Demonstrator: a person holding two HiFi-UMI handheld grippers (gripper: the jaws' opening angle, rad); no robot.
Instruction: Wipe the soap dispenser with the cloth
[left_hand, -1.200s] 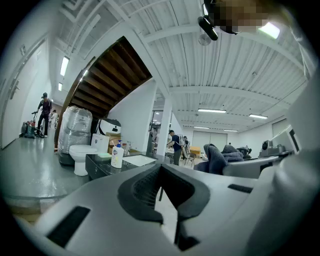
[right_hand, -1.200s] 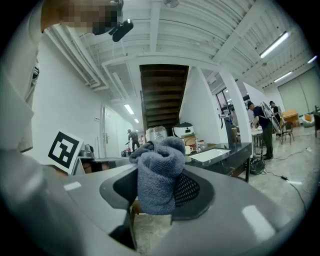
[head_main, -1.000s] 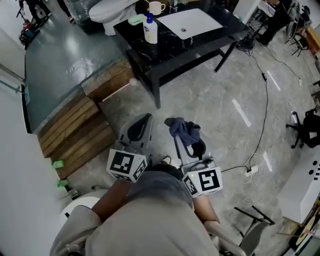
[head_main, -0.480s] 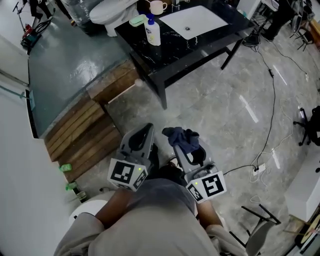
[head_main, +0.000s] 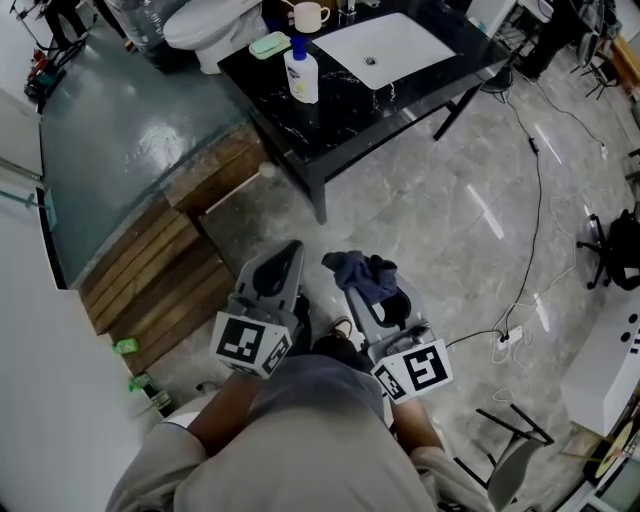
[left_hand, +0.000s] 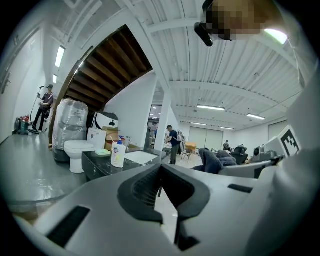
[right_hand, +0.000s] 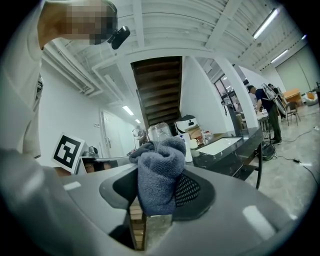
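Observation:
The white soap dispenser (head_main: 300, 72) with a blue pump stands on the black marble table (head_main: 330, 100), far ahead of both grippers; it also shows small in the left gripper view, soap dispenser (left_hand: 118, 153). My right gripper (head_main: 352, 272) is shut on a bunched blue-grey cloth (head_main: 366, 275), which fills the jaws in the right gripper view, cloth (right_hand: 159, 172). My left gripper (head_main: 290, 250) is shut with nothing in it, its jaws meeting in the left gripper view (left_hand: 160, 172). Both are held close to my body, over the floor.
The table also carries a white sink basin (head_main: 385, 48), a mug (head_main: 309, 15) and a green soap dish (head_main: 268, 44). A toilet (head_main: 205, 22) stands behind it. Wooden steps (head_main: 160, 270) lie at left. Cables (head_main: 530, 240) run over the floor at right.
Both grippers have moved forward toward the table together with me; the table and dispenser sit slightly nearer in the head view. The cloth stays clamped in the right gripper.

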